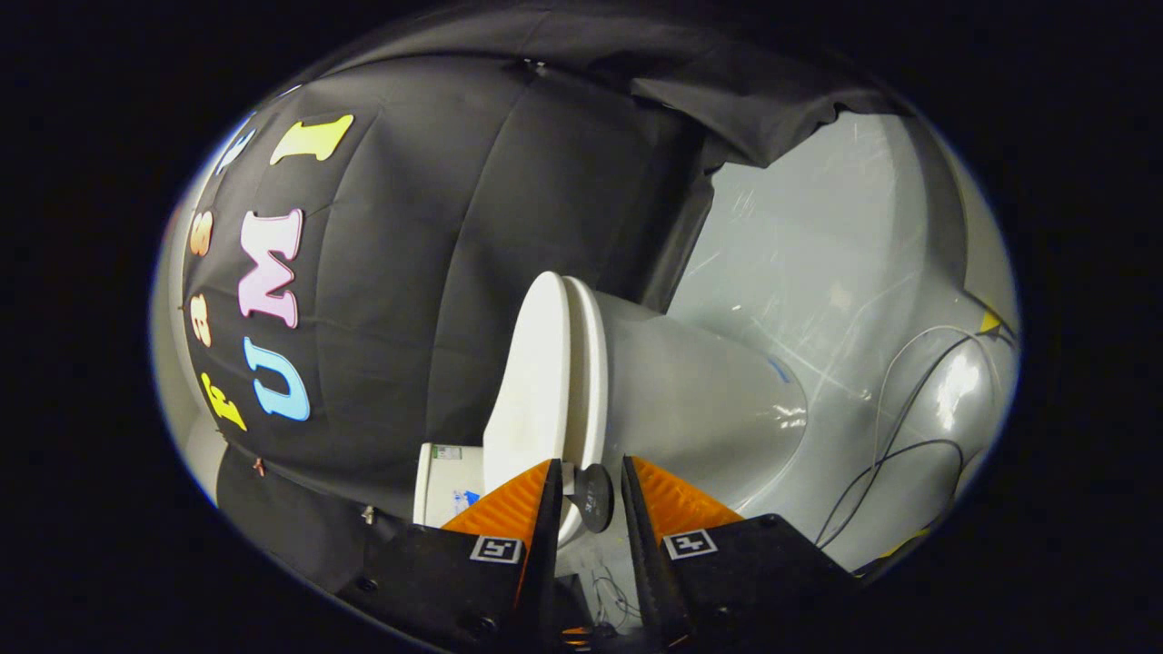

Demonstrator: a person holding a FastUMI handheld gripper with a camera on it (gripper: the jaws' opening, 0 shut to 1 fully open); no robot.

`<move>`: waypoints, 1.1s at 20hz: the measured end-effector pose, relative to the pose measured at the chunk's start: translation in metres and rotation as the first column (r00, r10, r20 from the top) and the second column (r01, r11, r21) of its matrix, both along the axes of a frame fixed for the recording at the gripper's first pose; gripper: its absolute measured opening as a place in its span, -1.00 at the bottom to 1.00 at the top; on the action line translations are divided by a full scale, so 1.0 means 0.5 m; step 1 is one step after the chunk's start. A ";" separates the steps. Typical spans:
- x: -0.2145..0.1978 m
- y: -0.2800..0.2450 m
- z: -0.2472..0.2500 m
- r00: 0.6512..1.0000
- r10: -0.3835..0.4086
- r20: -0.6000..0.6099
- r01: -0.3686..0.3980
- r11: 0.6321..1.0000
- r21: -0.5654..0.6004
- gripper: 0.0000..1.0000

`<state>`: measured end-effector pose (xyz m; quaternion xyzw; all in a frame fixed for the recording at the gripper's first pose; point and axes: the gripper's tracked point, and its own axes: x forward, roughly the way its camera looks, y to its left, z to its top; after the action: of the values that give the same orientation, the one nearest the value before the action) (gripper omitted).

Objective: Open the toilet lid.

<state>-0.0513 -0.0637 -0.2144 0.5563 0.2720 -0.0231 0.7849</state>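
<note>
Black cloth wall behind, pale glossy floor with thin cables beside. White toilet seen rolled sideways, lid closed flat against seat. Small dark round knob at lid's edge, between the fingers. Gripper partly open, fingers either side of knob, not clearly pressing it.

The tongs stand slightly apart around a dark round tab. The white toilet lid lies closed just ahead, on the toilet.
</note>
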 end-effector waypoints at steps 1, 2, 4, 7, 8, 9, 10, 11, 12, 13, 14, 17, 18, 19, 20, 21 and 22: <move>-0.004 0.012 -0.007 1.000 0.011 -0.003 -0.011 1.000 0.003 -0.16; -0.002 0.017 -0.009 1.000 0.017 0.005 -0.017 1.000 0.006 -0.16; 0.004 0.018 -0.033 1.000 0.003 -0.024 -0.003 1.000 -0.021 -0.16; -0.004 0.011 -0.009 1.000 0.009 0.027 -0.009 1.000 -0.006 -0.74; -0.004 0.015 -0.008 0.999 0.016 0.030 -0.016 1.000 0.002 -0.76; -0.004 0.019 -0.009 0.999 0.024 0.035 -0.024 1.000 0.010 -0.76; -0.001 0.018 -0.011 0.999 0.028 0.037 -0.028 0.999 0.021 -0.76; -0.015 0.000 0.001 1.000 -0.007 0.029 0.005 0.999 0.041 -0.76; 0.023 0.017 -0.037 1.000 -0.008 0.028 0.007 0.999 0.045 -0.90; -0.004 0.012 -0.024 0.999 -0.007 0.035 0.006 0.999 0.042 -0.90; -0.007 0.014 -0.022 1.000 -0.011 0.024 0.010 0.998 0.055 -0.90; -0.003 0.018 -0.011 1.000 -0.014 -0.009 0.014 0.999 0.043 -0.90; -0.003 0.019 -0.007 1.000 -0.015 -0.018 0.015 1.000 0.027 -0.90; -0.002 0.018 0.004 1.000 -0.022 -0.022 0.023 1.000 0.012 -0.90; 0.004 0.017 0.017 0.999 -0.031 -0.021 0.031 0.999 0.008 -0.90; 0.005 0.017 0.035 0.999 -0.043 -0.022 0.043 0.999 0.005 -0.89; 0.007 0.018 0.054 0.999 -0.044 -0.018 0.044 0.999 -0.005 -0.89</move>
<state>-0.0478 -0.0547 -0.1873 0.5602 0.2665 -0.0460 0.7829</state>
